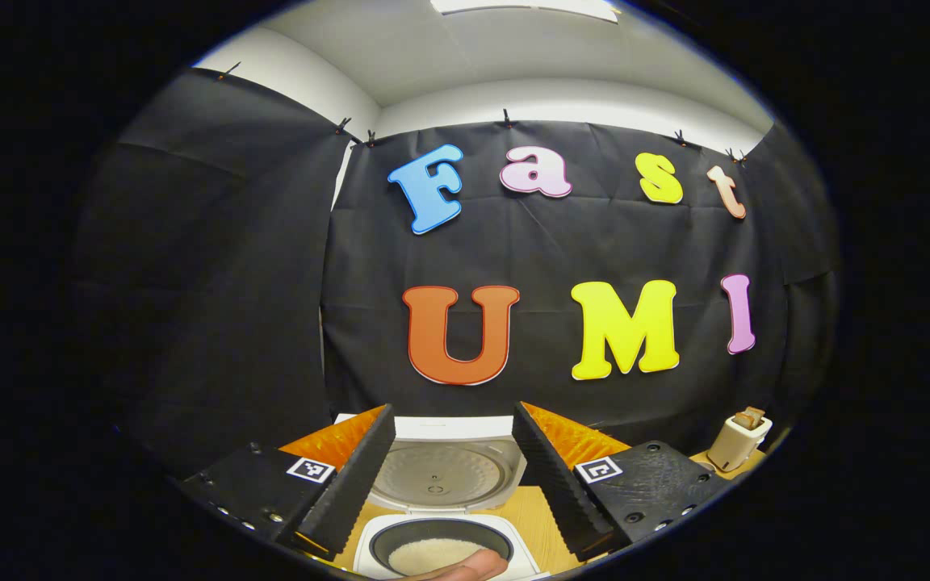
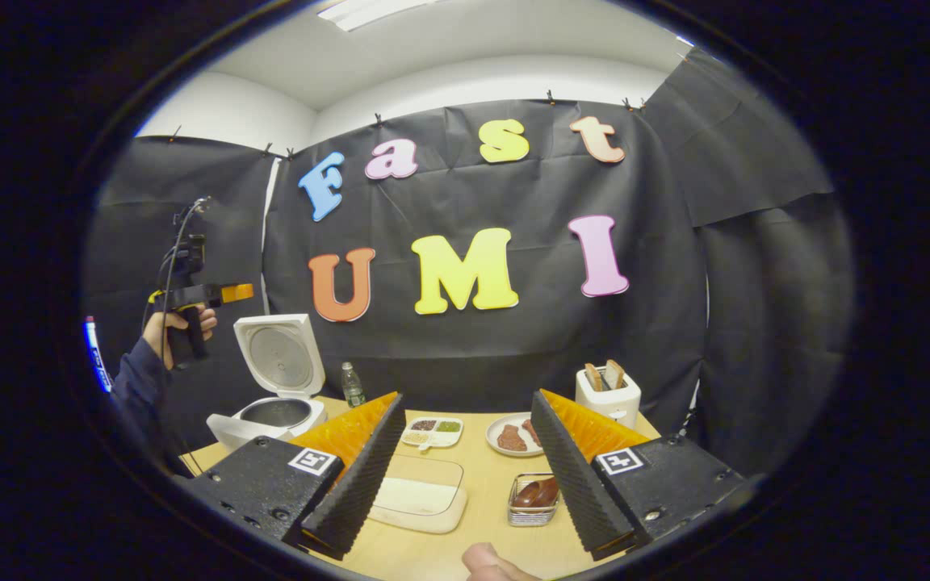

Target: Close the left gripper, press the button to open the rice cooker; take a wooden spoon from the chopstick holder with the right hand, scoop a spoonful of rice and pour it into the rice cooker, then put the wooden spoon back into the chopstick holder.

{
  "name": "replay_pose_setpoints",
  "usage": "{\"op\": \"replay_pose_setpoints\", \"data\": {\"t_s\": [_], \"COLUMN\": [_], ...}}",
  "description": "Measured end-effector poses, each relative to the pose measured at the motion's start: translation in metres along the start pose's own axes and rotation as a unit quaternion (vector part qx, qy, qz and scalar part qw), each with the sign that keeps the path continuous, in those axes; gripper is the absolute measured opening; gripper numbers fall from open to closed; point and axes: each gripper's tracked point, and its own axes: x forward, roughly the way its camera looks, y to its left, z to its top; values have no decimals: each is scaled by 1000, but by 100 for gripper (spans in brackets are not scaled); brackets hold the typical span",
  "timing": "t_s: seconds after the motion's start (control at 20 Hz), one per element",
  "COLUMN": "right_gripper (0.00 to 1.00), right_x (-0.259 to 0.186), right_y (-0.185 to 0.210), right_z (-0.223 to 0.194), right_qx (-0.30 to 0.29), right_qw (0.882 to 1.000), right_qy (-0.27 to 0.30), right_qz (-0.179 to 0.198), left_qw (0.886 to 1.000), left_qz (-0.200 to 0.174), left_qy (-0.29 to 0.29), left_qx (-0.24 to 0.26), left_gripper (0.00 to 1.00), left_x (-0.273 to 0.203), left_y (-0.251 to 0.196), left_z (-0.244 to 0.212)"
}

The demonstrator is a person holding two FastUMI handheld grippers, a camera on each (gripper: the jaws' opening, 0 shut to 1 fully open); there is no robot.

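The white rice cooker (image 1: 442,470) stands with its lid up, just ahead of my left gripper (image 1: 453,411), which is open with nothing between its fingers. White rice lies in the dark inner pot (image 1: 436,553). In the right gripper view the cooker (image 2: 275,379) is at the far left, and a hand holds the left gripper (image 2: 194,297) raised above it. My right gripper (image 2: 467,397) is open over the table. Below it sit a clear box of rice (image 2: 421,494) and a small wire basket (image 2: 534,494) holding brown pieces, too small to identify.
On the wooden table (image 2: 433,557) stand a toaster with bread (image 2: 609,394), a plate of meat slices (image 2: 516,436), a divided dish of grains (image 2: 431,432) and a water bottle (image 2: 352,386). A fingertip (image 2: 488,563) shows at the bottom edge. Black cloth walls close the back and sides.
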Motion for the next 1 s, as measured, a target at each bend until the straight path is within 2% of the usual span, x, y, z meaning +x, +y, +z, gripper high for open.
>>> {"op": "replay_pose_setpoints", "data": {"t_s": [0.15,0.25,0.4,0.55,0.65,0.8,1.0], "right_gripper": [100,100,100,100,100,100,100], "right_x": [-8,-5,-1,4,6,6,10], "right_y": [-17,-17,-13,-17,-13,-21,-23], "right_z": [-6,-6,-4,-4,2,13,10], "right_qx": [-2,-2,7,-5,-5,1,-12], "right_qw": [1000,1000,1000,999,998,995,994], "right_qy": [-10,-15,-28,-40,-63,-99,-101], "right_qz": [-17,-15,2,-5,4,-9,-27], "left_qw": [999,998,998,999,1000,1000,999], "left_qz": [1,12,13,15,12,24,30], "left_qy": [-36,-63,-54,-33,-19,-12,17], "left_qx": [-13,1,24,11,9,11,-13], "left_gripper": [93,93,94,94,94,94,94], "left_x": [23,42,66,96,113,134,148], "left_y": [6,13,10,10,12,25,41], "left_z": [18,26,10,-13,-29,-39,-60]}}
